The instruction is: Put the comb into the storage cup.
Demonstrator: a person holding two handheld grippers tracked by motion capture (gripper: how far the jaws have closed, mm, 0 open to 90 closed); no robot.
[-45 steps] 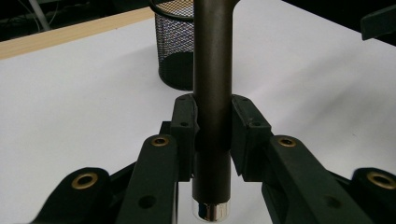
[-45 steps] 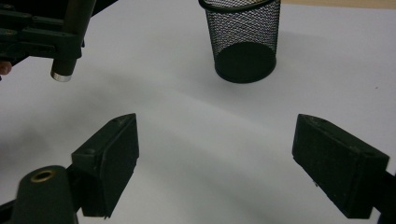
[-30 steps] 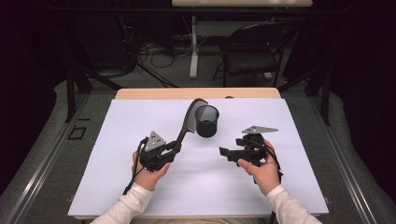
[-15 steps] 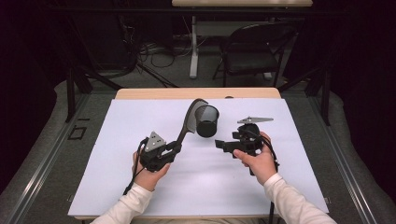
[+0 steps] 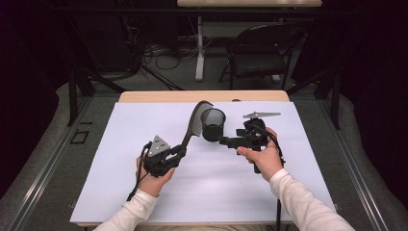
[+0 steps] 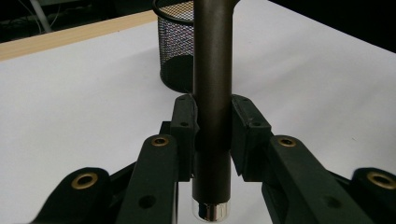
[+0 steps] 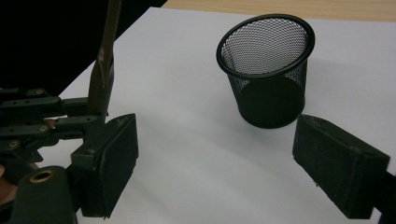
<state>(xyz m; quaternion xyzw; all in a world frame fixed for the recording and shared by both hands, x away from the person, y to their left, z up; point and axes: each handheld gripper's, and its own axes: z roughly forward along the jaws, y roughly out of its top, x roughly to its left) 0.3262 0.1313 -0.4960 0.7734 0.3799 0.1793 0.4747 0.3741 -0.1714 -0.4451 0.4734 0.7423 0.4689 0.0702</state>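
A black wire-mesh cup (image 5: 213,124) stands upright on the white sheet (image 5: 144,120), a little beyond the middle. My left gripper (image 5: 180,150) is shut on the round handle of a long dark tool (image 5: 191,126). The tool's wide curved end rises next to the cup's left rim. In the left gripper view the pads (image 6: 184,126) press both sides of the handle (image 6: 212,70), whose chrome end cap pokes out below. My right gripper (image 5: 225,140) is open just right of the cup. Its jaws (image 7: 215,158) stand wide with nothing between them, the cup (image 7: 268,70) just ahead of them.
The white sheet covers a wooden table whose far edge (image 5: 159,96) shows. A folding chair (image 5: 260,53) and cables stand on the floor beyond. In the right gripper view the left gripper (image 7: 46,121) with the tool (image 7: 105,70) is at the left.
My right gripper has moved left and away from the person, closer to the cup. The left gripper and its tool have stayed in place.
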